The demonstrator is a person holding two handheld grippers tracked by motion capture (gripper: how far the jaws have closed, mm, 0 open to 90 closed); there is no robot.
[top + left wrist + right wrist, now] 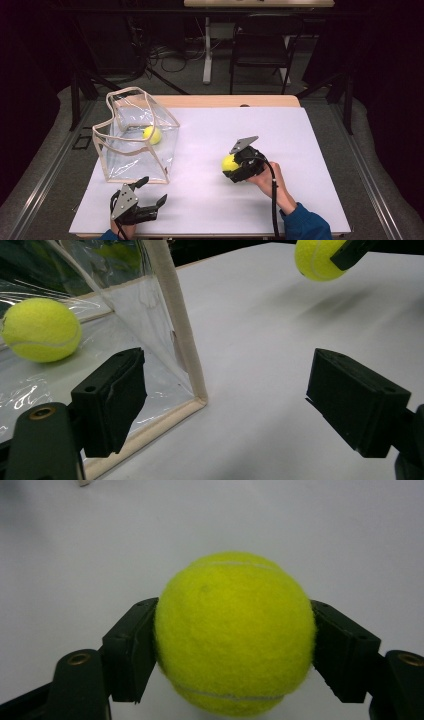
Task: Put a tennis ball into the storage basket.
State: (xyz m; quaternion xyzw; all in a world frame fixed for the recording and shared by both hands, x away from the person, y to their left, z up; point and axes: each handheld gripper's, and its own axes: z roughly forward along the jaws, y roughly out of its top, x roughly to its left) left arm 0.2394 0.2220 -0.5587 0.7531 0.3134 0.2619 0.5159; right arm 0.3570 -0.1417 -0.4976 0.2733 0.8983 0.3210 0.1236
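Right tool (234,169) grips a ball (229,162) right of the bag (162,150), just above the desk (215,130). Lift it over the bag's rim before releasing. Left tool (150,192), gaping, could steady the bag's near corner.

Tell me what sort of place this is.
Probably a lab or recording workspace: a white-topped table ringed by dark curtains, loose cables on the floor, and a folding chair behind.
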